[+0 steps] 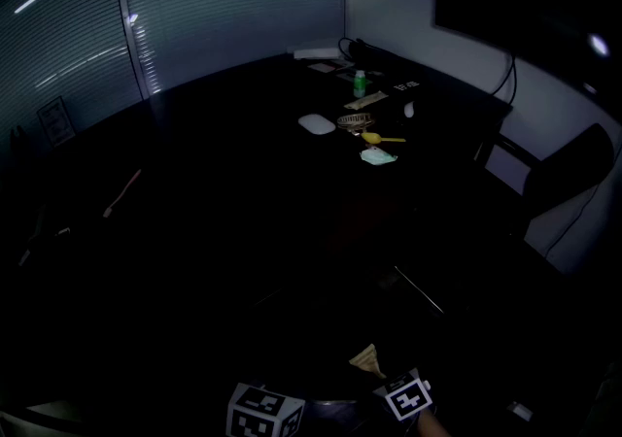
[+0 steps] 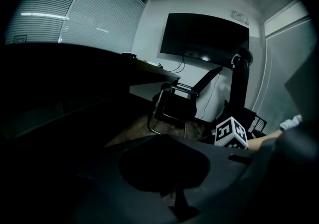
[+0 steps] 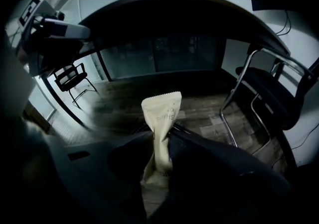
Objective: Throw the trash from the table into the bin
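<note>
1. Right gripper (image 3: 160, 151): jaws clamped on the cream, zigzag-edged plastic wrapper (image 3: 161, 116), which stands up from between them, below the edge of the dark curved table (image 1: 224, 231).
2. Left gripper (image 2: 164, 137): jaws together, nothing between them.
3. Step in hand, as judged: carrying the wrapper to the bin, which no view shows.
4. Next move: find the bin, bring the wrapper over its opening, then part the jaws.
5. Farther off, a pale green crumpled scrap (image 1: 378, 157) and a yellow piece (image 1: 375, 138) lie on the table.

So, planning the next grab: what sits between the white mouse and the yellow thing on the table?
A small round brownish thing, seen in the head view.
</note>
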`<state>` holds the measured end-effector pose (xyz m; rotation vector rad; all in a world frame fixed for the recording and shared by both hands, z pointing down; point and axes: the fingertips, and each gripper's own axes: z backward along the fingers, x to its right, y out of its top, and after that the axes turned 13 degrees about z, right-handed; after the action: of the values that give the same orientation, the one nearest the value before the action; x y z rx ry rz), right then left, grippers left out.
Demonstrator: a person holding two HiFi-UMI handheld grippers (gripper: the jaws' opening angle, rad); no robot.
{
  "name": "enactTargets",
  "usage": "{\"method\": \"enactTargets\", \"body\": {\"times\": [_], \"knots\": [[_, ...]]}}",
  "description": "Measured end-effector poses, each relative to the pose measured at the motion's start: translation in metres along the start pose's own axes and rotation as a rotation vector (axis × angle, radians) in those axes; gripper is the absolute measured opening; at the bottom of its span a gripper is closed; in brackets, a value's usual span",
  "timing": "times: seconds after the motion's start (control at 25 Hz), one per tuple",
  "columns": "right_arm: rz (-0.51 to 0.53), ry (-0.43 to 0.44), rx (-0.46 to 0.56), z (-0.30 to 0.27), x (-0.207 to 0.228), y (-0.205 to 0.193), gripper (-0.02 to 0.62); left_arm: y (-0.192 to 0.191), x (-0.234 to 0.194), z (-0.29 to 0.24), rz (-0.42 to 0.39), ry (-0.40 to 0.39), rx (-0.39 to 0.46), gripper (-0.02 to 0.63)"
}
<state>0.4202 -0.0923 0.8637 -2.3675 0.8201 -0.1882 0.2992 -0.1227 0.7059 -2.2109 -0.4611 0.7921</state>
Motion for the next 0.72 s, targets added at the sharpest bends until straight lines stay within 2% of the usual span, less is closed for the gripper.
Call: {"method": "enactTargets", "body": {"times": [0.08, 0.2, 0.28, 0.48, 0.64, 0.72], "knots": [[-0.006, 0.019, -0.006, -0.023, -0.005, -0.009, 0.094, -0.008, -0.013, -0.010, 0.002, 0.003, -0.002, 0.000], [0.018, -0.010, -0.028, -0.046, -0.003, -0.017, 0.096, -0.018, -0.027, -0.020, 0.007, 0.005, -0.006, 0.000], [0.036, -0.032, -0.040, -0.053, 0.000, -0.018, 0.168, -0.021, -0.033, -0.023, 0.009, 0.005, -0.012, 0.000], [0.019, -0.036, -0.039, -0.043, 0.003, -0.005, 0.205, -0.011, -0.030, -0.015, 0.010, 0.001, -0.020, 0.000], [0.011, -0.026, -0.028, -0.027, 0.002, 0.011, 0.311, 0.005, -0.022, -0.001, 0.007, -0.004, -0.011, 0.000], [0.019, -0.044, -0.024, -0.018, 0.006, 0.017, 0.330, 0.011, -0.017, 0.005, 0.006, -0.008, -0.010, 0.000]]}}
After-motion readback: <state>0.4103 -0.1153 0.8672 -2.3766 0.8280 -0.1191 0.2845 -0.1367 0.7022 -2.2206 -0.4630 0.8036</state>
